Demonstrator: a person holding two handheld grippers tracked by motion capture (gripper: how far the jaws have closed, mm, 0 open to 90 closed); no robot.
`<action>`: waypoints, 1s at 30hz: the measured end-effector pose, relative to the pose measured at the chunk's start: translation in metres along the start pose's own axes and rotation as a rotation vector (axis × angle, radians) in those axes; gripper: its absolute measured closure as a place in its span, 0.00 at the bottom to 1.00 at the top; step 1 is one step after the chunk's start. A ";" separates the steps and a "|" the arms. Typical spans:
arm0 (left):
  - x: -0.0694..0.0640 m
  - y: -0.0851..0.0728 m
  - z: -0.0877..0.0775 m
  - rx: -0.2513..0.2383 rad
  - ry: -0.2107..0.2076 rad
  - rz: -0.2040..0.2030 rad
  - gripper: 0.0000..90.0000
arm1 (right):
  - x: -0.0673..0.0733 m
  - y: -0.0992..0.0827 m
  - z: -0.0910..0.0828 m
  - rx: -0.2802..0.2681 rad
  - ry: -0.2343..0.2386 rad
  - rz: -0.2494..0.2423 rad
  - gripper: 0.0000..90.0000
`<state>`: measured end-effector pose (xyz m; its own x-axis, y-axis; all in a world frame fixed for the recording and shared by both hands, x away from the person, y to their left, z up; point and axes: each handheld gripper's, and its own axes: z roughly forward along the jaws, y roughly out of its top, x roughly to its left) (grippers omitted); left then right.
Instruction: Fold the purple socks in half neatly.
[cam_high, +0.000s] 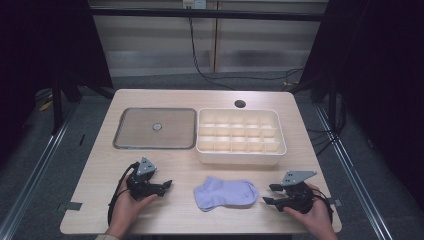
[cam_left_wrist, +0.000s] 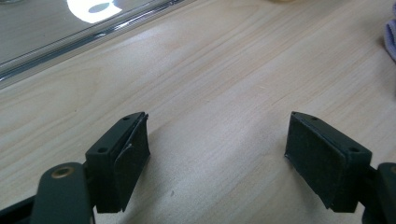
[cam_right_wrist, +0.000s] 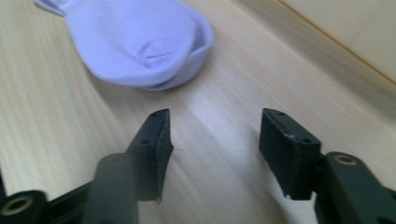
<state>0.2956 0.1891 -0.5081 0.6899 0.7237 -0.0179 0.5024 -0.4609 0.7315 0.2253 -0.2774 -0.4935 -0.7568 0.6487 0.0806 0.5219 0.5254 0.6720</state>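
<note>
A pale lavender sock (cam_high: 226, 193) lies flat on the wooden table (cam_high: 200, 170) near its front edge, between my two grippers. Its rounded end (cam_right_wrist: 140, 42) fills the upper left of the right gripper view. My right gripper (cam_high: 270, 194) rests just right of the sock, pointing at it, jaws partly apart with only bare wood between them (cam_right_wrist: 215, 149). My left gripper (cam_high: 166, 187) sits left of the sock, jaws wide apart over bare table (cam_left_wrist: 217, 154). A corner of the sock (cam_left_wrist: 391, 39) peeks in at the right edge of the left gripper view.
A cream divided organiser box (cam_high: 241, 136) with several empty compartments stands behind the sock. To its left lies a flat metal tray (cam_high: 155, 128) with a small round object at its centre. A cable hole (cam_high: 240, 104) sits near the table's far edge.
</note>
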 end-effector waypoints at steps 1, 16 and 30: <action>0.000 0.000 0.000 0.000 0.001 0.000 0.23 | 0.002 0.001 0.001 0.006 0.012 0.001 0.56; -0.027 0.031 -0.002 0.058 -0.108 0.003 0.30 | 0.012 0.002 -0.009 -0.010 -0.024 -0.032 1.00; -0.061 0.052 0.004 0.154 -0.247 -0.037 0.44 | 0.011 0.009 0.003 0.022 0.001 -0.065 1.00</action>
<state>0.2817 0.1186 -0.4711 0.7664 0.6029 -0.2218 0.5895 -0.5229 0.6157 0.2228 -0.2638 -0.4890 -0.7894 0.6127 0.0381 0.4804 0.5778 0.6598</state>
